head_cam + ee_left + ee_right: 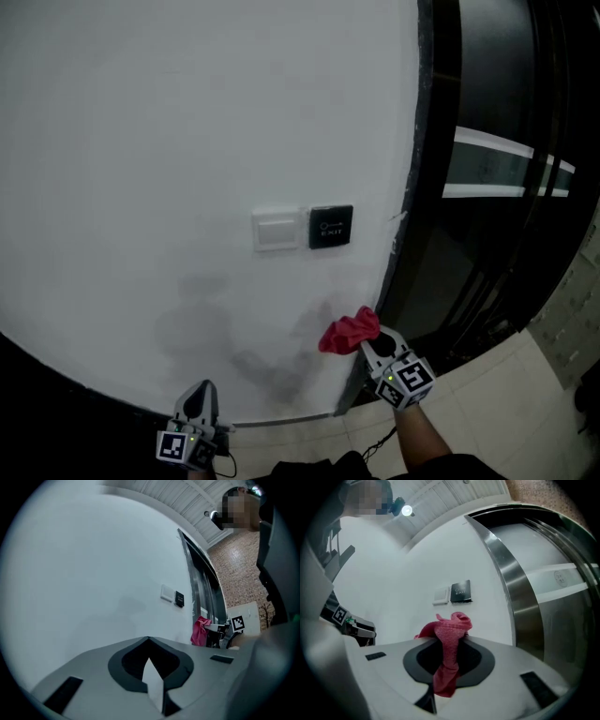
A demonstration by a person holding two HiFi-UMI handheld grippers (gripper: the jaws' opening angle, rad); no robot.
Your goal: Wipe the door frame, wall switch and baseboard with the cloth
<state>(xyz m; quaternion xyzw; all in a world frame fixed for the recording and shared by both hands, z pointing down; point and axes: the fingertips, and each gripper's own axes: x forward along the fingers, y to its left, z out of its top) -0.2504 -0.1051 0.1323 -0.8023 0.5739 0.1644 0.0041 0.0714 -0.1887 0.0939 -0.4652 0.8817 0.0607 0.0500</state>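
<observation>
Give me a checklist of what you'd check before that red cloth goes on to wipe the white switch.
1. Cloth gripped: ok. The red cloth is pinched in the right gripper, whose jaws are shut on it.
2. Left gripper out of the way: ok. It is shut, empty, low and apart from the cloth.
3. Wall switch in sight: ok. It is above the cloth, left of a black exit button.
4. Cloth touching the wall: cannot tell.
5. Door frame in sight: ok. It is just right of the cloth.
</observation>
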